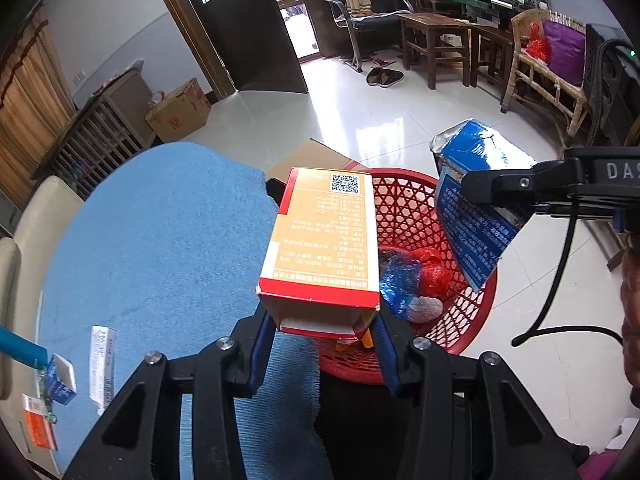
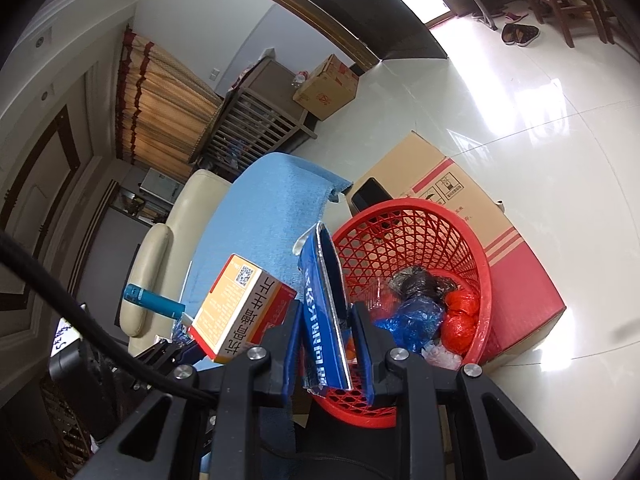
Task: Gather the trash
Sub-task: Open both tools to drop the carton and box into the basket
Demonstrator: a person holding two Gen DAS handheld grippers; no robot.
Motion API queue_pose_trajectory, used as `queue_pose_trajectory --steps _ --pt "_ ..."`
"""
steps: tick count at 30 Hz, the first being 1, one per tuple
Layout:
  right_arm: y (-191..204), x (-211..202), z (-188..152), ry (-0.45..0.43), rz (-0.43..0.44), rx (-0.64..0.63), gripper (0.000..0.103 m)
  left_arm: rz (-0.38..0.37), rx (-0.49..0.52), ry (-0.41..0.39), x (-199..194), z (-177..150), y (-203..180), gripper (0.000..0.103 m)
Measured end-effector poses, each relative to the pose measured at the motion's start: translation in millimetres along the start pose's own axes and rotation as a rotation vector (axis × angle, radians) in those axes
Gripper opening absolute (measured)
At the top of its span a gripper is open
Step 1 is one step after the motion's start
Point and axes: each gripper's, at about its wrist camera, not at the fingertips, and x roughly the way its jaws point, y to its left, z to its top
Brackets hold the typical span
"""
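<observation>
Both held over red basket rim, left gripper clamping orange box, right gripper clamping blue packet.

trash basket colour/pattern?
Red plastic basket with an open lattice weave; clearest in the right wrist view.

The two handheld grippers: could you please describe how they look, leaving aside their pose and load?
Both are matte black plastic with triangular cut-outs and round silver screw heads. The left gripper and right gripper have blue finger pads. Seen from the left wrist, the right one bears white letters "DAS" and trails a black cable.
</observation>
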Motion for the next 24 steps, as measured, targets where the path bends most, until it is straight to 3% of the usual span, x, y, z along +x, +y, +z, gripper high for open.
queue_pose_trajectory --steps 8,14,17,18,19,24 --pt "-10 14 -4 0.016 -0.062 0.009 0.028 -0.101 -0.033 0.002 6 -5 4 0.048" --pt "-18 23 -5 0.052 -0.093 0.072 0.029 -0.089 -0.079 0.018 4 -12 20 0.050" --pt "-21 26 -6 0.082 -0.099 0.103 0.043 -0.055 -0.110 0.005 -5 -18 30 0.056" --pt "-21 26 -6 0.086 -0.094 0.108 0.062 -0.033 -0.121 -0.003 -8 -20 33 0.056" --pt "-20 25 -6 0.082 -0.096 0.111 0.071 -0.012 -0.131 -0.010 -12 -21 38 0.057" --pt "-8 22 -6 0.061 -0.087 0.076 0.071 0.101 -0.186 -0.034 -28 -28 60 0.058"
